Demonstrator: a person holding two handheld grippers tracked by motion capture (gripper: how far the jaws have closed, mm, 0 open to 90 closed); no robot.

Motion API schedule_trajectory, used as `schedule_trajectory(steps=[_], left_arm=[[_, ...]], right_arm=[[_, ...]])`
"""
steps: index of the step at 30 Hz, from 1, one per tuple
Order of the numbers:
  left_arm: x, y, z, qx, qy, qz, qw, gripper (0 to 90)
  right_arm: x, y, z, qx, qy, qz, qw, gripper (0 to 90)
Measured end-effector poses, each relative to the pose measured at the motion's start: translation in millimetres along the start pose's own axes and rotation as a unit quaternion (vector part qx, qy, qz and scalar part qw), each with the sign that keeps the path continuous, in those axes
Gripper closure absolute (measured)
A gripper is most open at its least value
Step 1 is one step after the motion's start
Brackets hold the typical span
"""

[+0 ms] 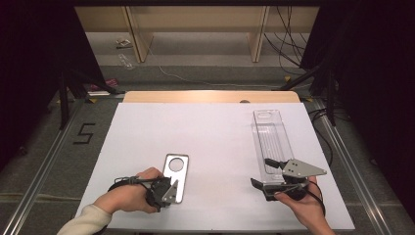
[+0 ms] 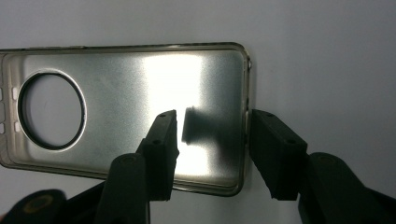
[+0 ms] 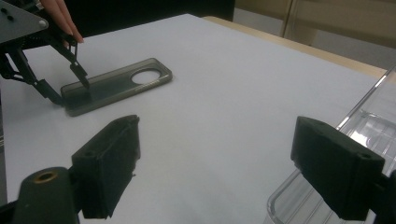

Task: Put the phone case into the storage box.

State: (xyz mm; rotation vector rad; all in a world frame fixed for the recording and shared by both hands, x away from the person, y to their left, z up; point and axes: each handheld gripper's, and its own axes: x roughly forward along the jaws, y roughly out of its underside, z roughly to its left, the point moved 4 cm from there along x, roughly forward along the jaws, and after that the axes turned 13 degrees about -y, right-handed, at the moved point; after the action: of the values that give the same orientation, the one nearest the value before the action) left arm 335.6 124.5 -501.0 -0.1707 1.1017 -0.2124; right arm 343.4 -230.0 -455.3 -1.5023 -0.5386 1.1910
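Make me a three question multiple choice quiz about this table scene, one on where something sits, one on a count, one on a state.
1. Where is the clear plastic box?
A. right side of the table
B. left side
C. on the floor

2. How many round holes has the phone case?
A. none
B. one
C. three

3. The left hand-held gripper is:
A. far from the case
B. lifting the case high
C. straddling the case's end edge

A: it lies by the right hand-held gripper.
B: one large round cutout.
C: one jaw inside, one outside, case flat.
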Motion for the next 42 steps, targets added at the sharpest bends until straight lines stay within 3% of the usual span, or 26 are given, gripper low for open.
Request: schedule_trajectory(steps=[15, 19, 26, 42], left_arm=[[-1.0, -1.3, -3.1, 0.017, 0.013, 0.001, 0.9998, 64.5], [-1.4, -2.1, -1.3, 0.032, 0.009, 0.003, 0.9994, 66.1], [-1.6, -2.6, -3.7, 0.027, 0.014, 0.008, 0.9995, 69.0], [-2.1, -3.4, -5.5, 0.040, 0.017, 0.008, 0.9990, 75.3]], right_arm=[[1.9, 0.8, 0.8, 0.000, -0.002, 0.003, 1.0000, 16.6], [2.3, 0.8, 1.1, 0.001, -0.003, 0.004, 1.0000, 16.6], [2.8, 1.1, 1.3, 0.001, -0.004, 0.004, 1.0000, 16.6], [3.7, 1.5, 1.7, 0.000, -0.006, 0.006, 1.0000, 16.6]])
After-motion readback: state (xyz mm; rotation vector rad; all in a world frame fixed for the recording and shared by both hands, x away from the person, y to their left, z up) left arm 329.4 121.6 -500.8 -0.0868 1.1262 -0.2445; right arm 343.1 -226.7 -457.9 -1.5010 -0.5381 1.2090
